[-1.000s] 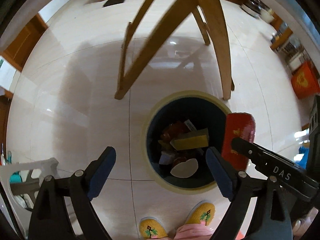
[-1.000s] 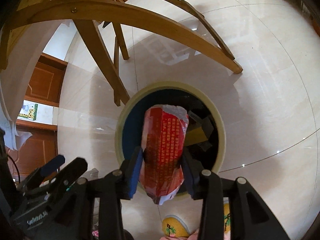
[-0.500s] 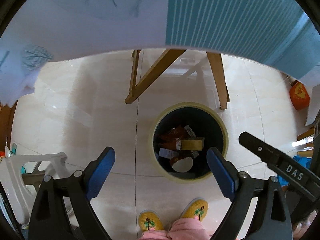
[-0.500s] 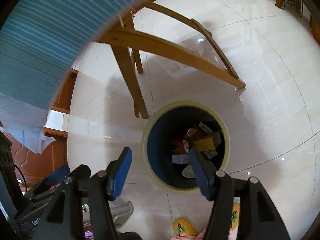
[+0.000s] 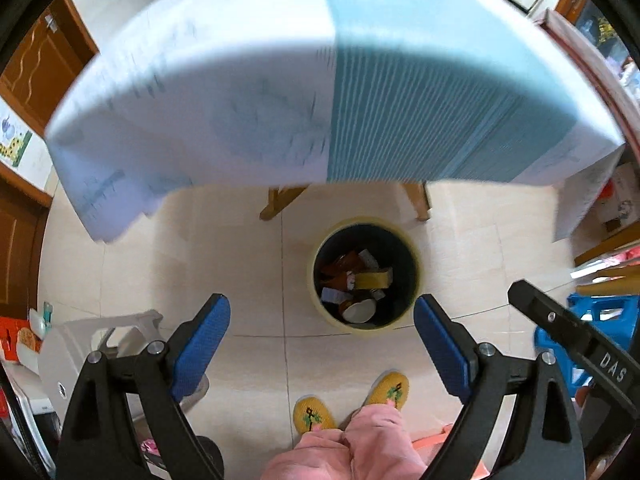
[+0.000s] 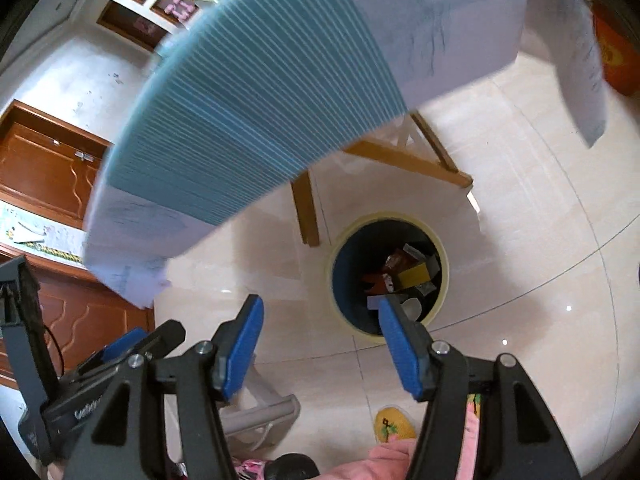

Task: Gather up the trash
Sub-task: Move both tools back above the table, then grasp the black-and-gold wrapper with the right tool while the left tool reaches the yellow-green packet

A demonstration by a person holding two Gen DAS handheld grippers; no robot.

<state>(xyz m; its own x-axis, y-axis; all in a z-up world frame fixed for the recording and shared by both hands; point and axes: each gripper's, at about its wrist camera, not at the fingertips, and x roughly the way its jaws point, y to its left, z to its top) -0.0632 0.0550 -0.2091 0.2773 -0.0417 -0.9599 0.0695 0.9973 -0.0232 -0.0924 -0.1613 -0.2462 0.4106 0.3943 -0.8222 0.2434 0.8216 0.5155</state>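
A white and teal-striped tablecloth (image 5: 332,92) hangs over a wooden table's legs (image 6: 306,208) on cream floor tiles (image 5: 224,248). 2 yellow knitted slippers (image 5: 314,416) stand below pink trousers (image 5: 344,452). A white plastic stool (image 5: 100,340) stands left, a blue plastic stool (image 5: 600,316) right.

White letters "DAS" stand on the black right gripper (image 5: 576,344) at the right. Its other lettering is cut off and unreadable.

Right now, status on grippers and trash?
Left hand-held gripper open, empty. Right hand-held gripper open, empty. Trash bin holds wrappers. Tablecloth overhangs above.
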